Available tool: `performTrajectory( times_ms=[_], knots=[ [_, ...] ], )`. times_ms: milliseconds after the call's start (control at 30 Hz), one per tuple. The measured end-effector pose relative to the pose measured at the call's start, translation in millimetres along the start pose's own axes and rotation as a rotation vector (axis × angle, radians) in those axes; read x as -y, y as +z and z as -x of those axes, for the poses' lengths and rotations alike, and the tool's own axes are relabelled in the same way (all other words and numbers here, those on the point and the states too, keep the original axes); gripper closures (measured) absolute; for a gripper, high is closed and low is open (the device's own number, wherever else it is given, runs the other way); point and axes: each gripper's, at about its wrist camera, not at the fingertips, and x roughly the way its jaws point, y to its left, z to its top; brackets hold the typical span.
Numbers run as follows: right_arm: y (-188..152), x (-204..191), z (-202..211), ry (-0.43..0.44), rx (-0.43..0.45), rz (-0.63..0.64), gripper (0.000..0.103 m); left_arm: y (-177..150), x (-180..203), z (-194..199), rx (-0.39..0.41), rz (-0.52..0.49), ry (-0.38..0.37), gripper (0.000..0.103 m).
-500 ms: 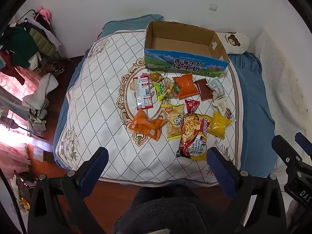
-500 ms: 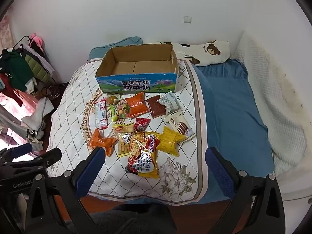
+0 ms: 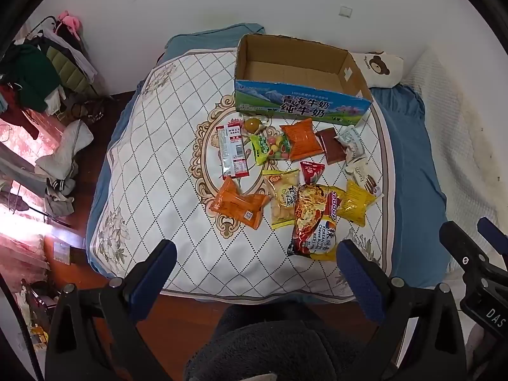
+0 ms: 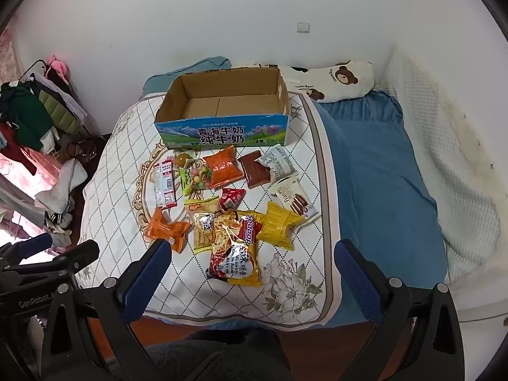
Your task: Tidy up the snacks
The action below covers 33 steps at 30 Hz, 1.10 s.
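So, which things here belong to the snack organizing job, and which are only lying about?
Job:
- cardboard box, empty
- snack packets on the quilt
- left gripper and right gripper, both open

Lying about:
- bear pillow
- clothes pile
- blue sheet

A white quilted cover (image 3: 165,171) with a diamond grid and flower prints is spread over a blue sheet (image 4: 381,171) on the bed. A bear-print pillow (image 4: 336,79) is laid against the white wall (image 4: 222,9), on which a small switch plate (image 4: 303,27) is mounted. Clothes (image 3: 41,73) are heaped on a rack at the left, above a reddish wooden floor (image 3: 177,320).
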Motion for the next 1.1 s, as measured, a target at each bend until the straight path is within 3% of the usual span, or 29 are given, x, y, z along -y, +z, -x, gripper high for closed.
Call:
performTrajectory(
  times_ms=[1100],
  knots=[
    [13,-4,-8,0.001,-0.020,-0.019,0.000,11,-7,-10,-0.012,-0.008,0.010,0.000]
  ],
)
